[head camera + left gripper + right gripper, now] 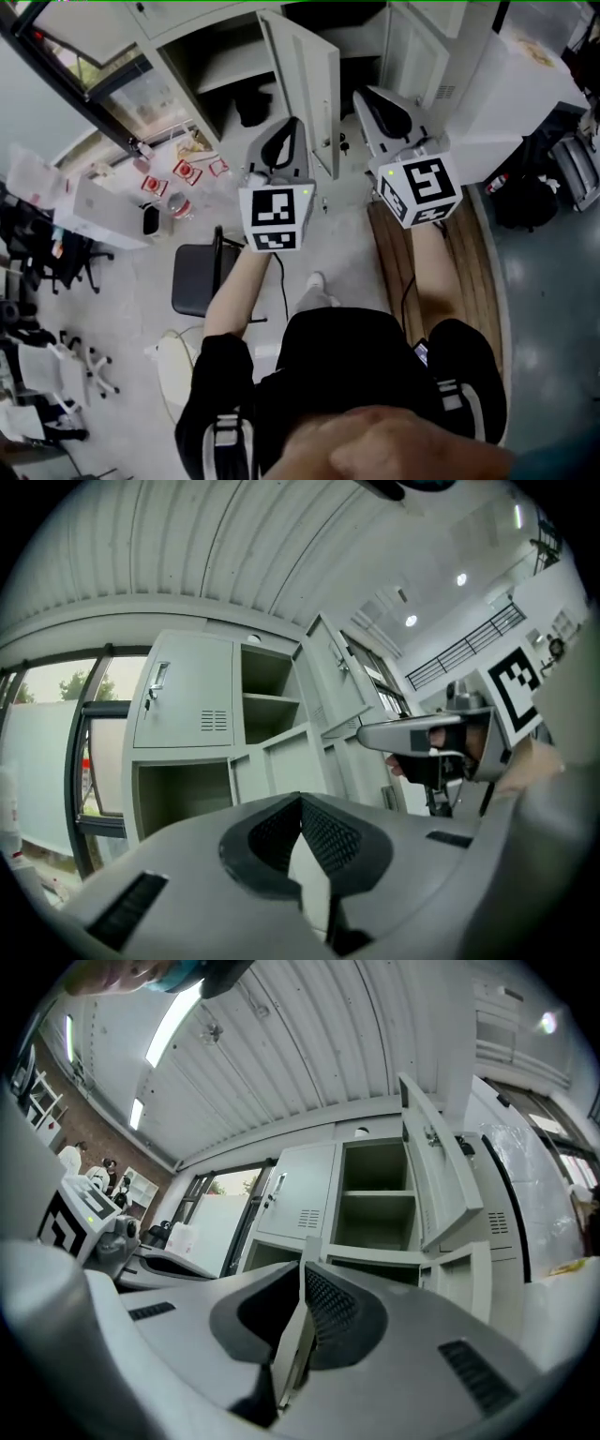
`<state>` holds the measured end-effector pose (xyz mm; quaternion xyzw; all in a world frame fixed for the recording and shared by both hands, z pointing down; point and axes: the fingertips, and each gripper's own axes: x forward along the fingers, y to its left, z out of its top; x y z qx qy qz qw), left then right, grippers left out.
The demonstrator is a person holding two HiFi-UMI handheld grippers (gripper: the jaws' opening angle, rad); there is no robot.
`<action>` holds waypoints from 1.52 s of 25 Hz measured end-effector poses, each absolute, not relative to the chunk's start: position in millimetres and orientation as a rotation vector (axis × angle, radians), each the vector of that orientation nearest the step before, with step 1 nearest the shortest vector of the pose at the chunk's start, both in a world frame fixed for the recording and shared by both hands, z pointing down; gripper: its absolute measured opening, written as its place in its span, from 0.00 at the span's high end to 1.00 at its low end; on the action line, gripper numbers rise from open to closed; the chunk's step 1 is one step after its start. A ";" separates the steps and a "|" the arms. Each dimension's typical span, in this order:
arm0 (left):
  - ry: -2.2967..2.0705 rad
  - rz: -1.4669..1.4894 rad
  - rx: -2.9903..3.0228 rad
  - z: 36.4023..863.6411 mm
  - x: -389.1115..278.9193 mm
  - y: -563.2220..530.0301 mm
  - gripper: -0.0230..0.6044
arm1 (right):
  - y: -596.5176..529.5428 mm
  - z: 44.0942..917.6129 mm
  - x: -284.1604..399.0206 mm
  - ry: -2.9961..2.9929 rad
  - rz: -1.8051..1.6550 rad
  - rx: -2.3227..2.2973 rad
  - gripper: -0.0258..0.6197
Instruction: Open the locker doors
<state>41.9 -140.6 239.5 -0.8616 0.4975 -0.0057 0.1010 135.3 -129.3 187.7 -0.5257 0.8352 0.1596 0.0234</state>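
The pale grey lockers [220, 70] stand ahead of me, some way off. Several doors hang open: a tall one [305, 75] between my grippers and another [412, 52] further right. In the left gripper view one upper door [183, 700] is closed, and the compartments beside it [267, 700] and below it [178, 794] gape. In the right gripper view an upper compartment [375, 1194] shows its shelf, its door [436, 1176] swung out. My left gripper [291, 127] [302, 801] is shut on nothing. My right gripper [361, 96] [305, 1265] is shut too, holding nothing.
A black chair [199, 277] stands by my left leg and a wooden bench [445, 272] runs under my right arm. A white desk with red items [187, 173] lies left, a white cabinet [525, 84] right. Something dark [253, 103] sits inside a locker.
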 end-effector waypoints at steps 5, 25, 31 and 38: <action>1.546 -0.016 -2.589 281.6 32.2 -132.4 0.95 | -127.6 237.7 121.4 2.621 0.429 -1.646 0.91; 1.779 -0.155 -2.565 408.7 14.4 -110.1 0.95 | -109.1 398.8 103.3 2.699 0.108 -1.684 0.93; 1.791 -0.169 -2.578 416.2 12.8 -109.3 0.95 | -107.5 405.9 99.6 2.710 0.088 -1.679 0.93; 1.815 -0.169 -2.586 422.0 6.8 -110.0 0.95 | -105.2 413.1 92.8 2.727 0.065 -1.661 0.93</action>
